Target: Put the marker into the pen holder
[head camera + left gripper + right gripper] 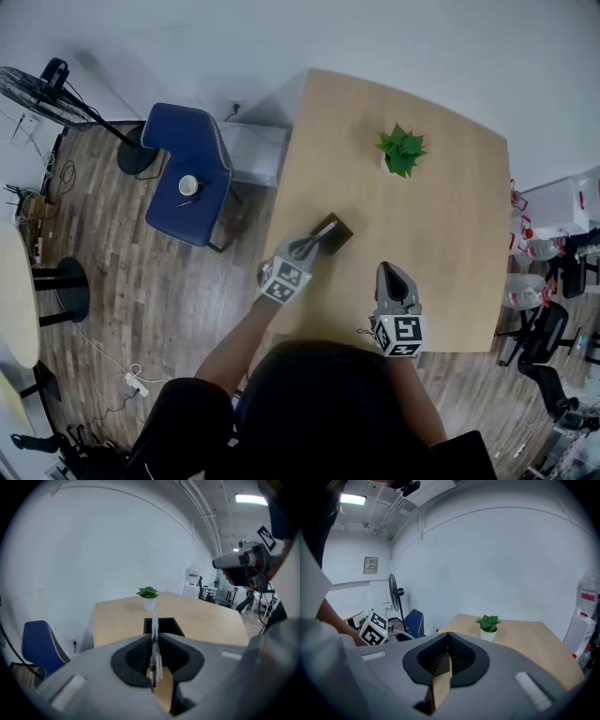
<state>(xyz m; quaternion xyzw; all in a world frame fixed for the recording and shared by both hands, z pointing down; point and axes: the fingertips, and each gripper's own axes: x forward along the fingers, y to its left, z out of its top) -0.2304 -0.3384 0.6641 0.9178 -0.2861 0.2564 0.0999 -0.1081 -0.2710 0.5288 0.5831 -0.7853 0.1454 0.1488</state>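
1. A light wooden surface [450, 244] in a white-walled room is what's on show. A black pen holder [335, 232] stands near its left edge, and a small potted plant [401, 150] is set well beyond the pen holder.
2. The marker [153, 648] is pinched in the left tongs [317, 244], which are closed narrow on it. It hasn't been put in the pen holder yet.
3. The bit that matters: the marker's long axis is lined up along the tongs and aimed straight at the pen holder, free end leading, slanted down rather than upright.
4. In the left gripper view the marker's white end is seen overlapping the pen holder's near rim. Whether it's actually touching can't be told.
5. The pen holder sits dead ahead of the marker's free end, just beside it, so the left hand is clearly the nearer one.
6. The right tongs [388, 274] are pressed together with nothing in them. They're held to the right of the pen holder, nearer the person and apart from it.
7. Best guess: the marker probably needs to be tipped more upright over the opening before it's let go, otherwise it could get knocked against the rim.
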